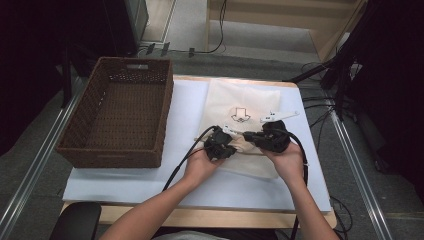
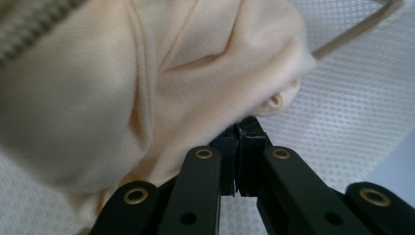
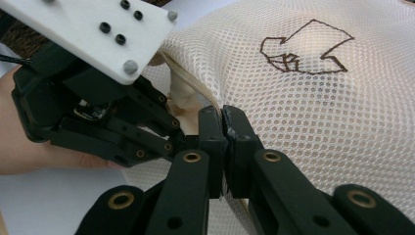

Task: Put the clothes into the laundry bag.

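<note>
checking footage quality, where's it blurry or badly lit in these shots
High view: corners fall into darkness, table evenly lit. Left gripper view: cream cloth up close is soft, the left gripper sharper. Right gripper view: mesh bag and right gripper crisp, bright glare at top.

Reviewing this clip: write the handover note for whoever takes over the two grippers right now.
Left gripper: shut on the cream garment.
Right gripper: shut on the mesh bag at its edge.
Things: the bag lies on the white mat, garment at its near edge; brown wicker basket stands empty at left.
Done: both grips made.
Left: probably getting the garment fully into the bag; how far in it is, unclear.
</note>
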The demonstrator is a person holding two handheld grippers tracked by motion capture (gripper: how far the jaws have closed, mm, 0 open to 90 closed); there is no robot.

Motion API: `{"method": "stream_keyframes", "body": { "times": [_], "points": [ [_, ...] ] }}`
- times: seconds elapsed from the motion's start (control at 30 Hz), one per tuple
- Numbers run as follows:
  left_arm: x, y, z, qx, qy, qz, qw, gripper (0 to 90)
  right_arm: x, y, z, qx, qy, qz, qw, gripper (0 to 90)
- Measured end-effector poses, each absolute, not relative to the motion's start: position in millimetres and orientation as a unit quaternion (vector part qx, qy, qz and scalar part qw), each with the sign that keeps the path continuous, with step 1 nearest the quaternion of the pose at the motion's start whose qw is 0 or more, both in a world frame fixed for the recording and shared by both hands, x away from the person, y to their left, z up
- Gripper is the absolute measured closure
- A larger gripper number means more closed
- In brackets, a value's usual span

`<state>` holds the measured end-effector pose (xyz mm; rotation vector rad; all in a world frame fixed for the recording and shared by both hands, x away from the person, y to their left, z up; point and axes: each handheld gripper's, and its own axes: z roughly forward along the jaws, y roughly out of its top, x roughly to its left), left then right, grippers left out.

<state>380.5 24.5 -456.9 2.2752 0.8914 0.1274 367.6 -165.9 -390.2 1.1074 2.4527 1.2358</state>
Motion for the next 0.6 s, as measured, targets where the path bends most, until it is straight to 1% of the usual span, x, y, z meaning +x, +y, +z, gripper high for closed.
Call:
{"method": "stream_keyframes", "body": {
  "times": [0.23, 0.37, 0.6],
  "points": [
    [386.4, 18.0, -452.2, 0.870, 0.358, 0.045, 0.336, 89.4, 367.7, -165.9, -390.2, 0.372, 0.825, 0.416, 0.090, 89.1],
    [391.6, 16.4, -445.0, 0.865, 0.362, 0.043, 0.345, 89.2, 367.8, -165.9, -390.4, 0.371, 0.825, 0.416, 0.091, 89.1],
    [400.4, 11.6, -446.2, 0.863, 0.371, 0.048, 0.339, 89.2, 369.6, -167.4, -392.0, 0.375, 0.824, 0.415, 0.090, 89.1]
  ]
}}
